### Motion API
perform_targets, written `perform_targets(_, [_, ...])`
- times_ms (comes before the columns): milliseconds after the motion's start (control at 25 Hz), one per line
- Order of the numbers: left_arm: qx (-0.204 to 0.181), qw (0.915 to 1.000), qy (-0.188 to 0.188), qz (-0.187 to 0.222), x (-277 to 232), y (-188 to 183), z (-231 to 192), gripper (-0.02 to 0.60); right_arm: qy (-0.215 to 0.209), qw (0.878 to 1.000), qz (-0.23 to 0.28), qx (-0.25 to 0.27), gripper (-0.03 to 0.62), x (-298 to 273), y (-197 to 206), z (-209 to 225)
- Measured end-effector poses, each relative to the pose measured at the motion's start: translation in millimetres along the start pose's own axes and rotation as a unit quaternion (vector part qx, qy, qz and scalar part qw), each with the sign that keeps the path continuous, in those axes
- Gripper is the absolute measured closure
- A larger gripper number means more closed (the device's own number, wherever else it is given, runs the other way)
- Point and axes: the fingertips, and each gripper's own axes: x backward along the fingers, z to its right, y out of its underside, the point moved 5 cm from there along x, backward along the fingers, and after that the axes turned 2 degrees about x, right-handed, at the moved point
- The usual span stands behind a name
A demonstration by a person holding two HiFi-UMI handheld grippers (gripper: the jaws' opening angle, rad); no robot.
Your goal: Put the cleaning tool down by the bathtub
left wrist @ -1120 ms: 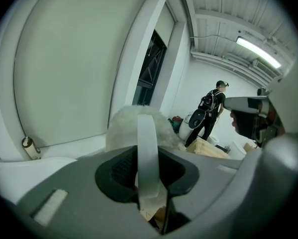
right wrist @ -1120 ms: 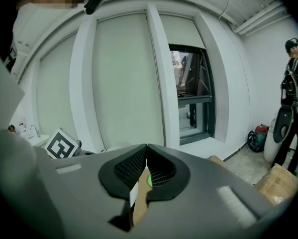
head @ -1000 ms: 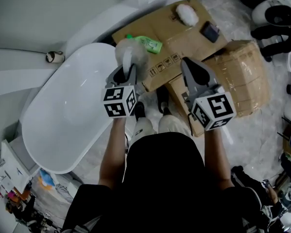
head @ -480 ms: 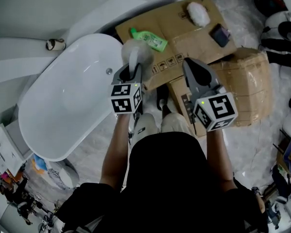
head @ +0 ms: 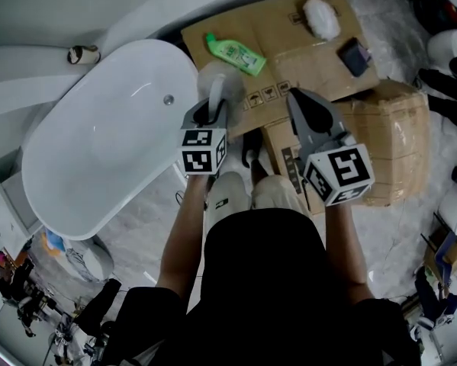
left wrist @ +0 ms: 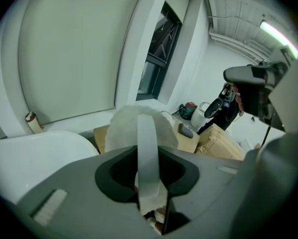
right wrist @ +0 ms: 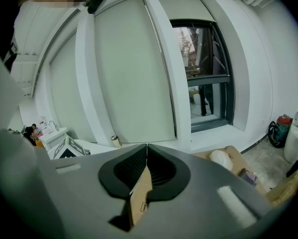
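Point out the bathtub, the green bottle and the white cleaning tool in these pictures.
bathtub [head: 98, 147]: head view, on the bare inner floor.
green bottle [head: 236, 54]: head view, on the middle of its body.
cleaning tool [head: 230, 85]: head view, on its fluffy white head.

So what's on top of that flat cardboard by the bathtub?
A green bottle, a white fluffy pad and a small dark object lie on the cardboard. The left tool and the fluffy cleaning pad it grips cover its near edge.
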Motion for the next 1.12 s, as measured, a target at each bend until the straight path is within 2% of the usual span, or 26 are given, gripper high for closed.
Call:
perform_targets(600, [0.023, 0.9992, -0.019, -0.027, -40.5, 40.6, -4.1, 0.499, -0.023, 0.999, -0.024, -0.006, 0.585, -22.4, 32.3, 17.1])
perform_targets(1120, [0.035, 0.9979, -0.012, -0.054, -73.0, 67.9, -0.1, 0.499, -0.029, 0.999, -0.041, -0.018, 0.585, -37.6, 58.1, 19.3])
